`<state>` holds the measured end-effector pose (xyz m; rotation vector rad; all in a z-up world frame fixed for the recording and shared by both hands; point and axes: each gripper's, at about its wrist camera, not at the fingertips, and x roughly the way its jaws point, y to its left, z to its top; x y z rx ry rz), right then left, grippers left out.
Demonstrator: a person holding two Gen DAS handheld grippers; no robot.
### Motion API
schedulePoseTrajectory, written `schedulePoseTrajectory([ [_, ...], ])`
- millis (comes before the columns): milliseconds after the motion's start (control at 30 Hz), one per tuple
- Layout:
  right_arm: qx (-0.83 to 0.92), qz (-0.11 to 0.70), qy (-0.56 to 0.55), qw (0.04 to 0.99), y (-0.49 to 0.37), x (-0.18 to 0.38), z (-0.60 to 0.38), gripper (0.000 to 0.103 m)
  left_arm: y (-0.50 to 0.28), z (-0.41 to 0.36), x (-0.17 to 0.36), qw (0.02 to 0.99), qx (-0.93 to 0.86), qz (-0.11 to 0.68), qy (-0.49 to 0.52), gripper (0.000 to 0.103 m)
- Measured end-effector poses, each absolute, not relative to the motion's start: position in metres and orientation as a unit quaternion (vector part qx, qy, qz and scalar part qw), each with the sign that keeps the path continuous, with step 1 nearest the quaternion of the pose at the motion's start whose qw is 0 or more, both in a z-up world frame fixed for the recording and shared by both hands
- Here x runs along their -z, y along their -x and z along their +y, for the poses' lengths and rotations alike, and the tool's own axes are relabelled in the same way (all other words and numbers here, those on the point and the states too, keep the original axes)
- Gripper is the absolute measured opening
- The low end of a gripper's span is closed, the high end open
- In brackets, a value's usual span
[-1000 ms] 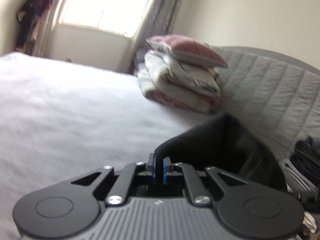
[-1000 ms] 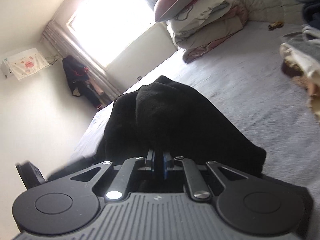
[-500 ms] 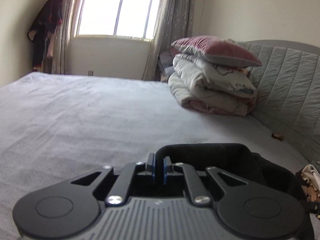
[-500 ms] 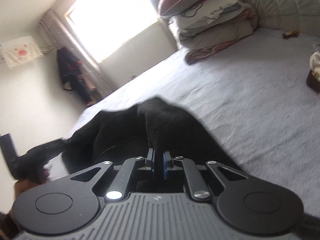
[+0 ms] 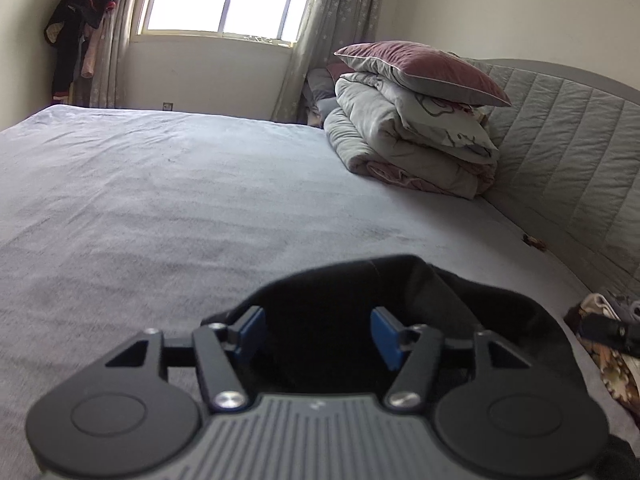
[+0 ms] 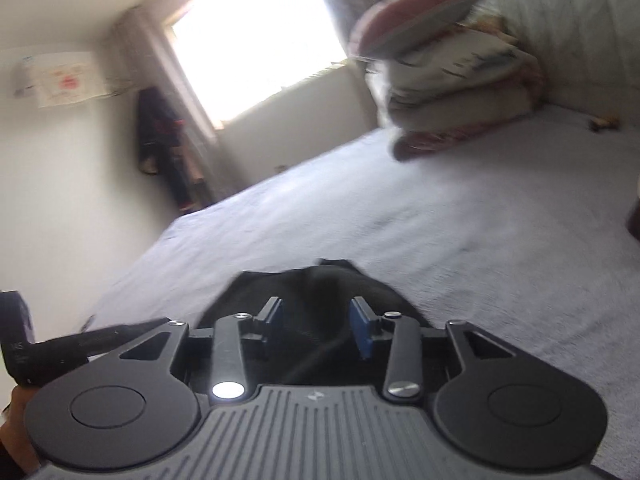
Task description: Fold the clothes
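**Lying low on the bed, the black cloth sits right in front of both open grippers**

Lying on the bed [image 5: 168, 200], the black garment [image 5: 460, 300] is a soft, dark heap. It sits straight ahead of the left gripper [image 5: 318, 334], at 12 o'clock, and spreads off toward 3 o'clock, so its long side seems to run left to right. The blue fingers [image 5: 251, 330] are wide apart and hold nothing. The cloth shows in the gap between them, but they are not pinching it.

In the right wrist view, the same garment [image 6: 332, 280] also lies at 12 o'clock from the right gripper [image 6: 318, 326]. Its fingers [image 6: 360, 330] are spread too, with nothing gripped. This picture is blurry, so the cloth's edges are hard to see. The other tool's handle [image 6: 80, 344] shows at 9 o'clock.

Both grippers look about as near to the cloth as each other. I think the next move is to pick a fresh edge and fold again.

There is lots of bare bed at 10 to 12 o'clock for folding. A patterned clothes pile [image 5: 608, 344] sits close by at 3 o'clock in the left view. The stacked bedding [image 5: 412, 140] and headboard [image 5: 568, 152] are far off at 1 and 2 o'clock.
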<state>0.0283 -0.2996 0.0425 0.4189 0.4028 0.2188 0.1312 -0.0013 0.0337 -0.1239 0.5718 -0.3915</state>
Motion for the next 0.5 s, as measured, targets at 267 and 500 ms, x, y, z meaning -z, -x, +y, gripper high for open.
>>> schedulePoseTrajectory([
  [267,-0.16,0.223,-0.148,0.95,-0.011,-0.042,-0.243,0.045,-0.068,0.029,-0.027,0.927,0.176,0.323,0.079,0.076],
  [500,-0.179,0.238,-0.106,0.949,0.01,-0.046,-0.207,0.05,-0.03,0.046,-0.022,0.926,0.164,0.329,0.09,0.084],
])
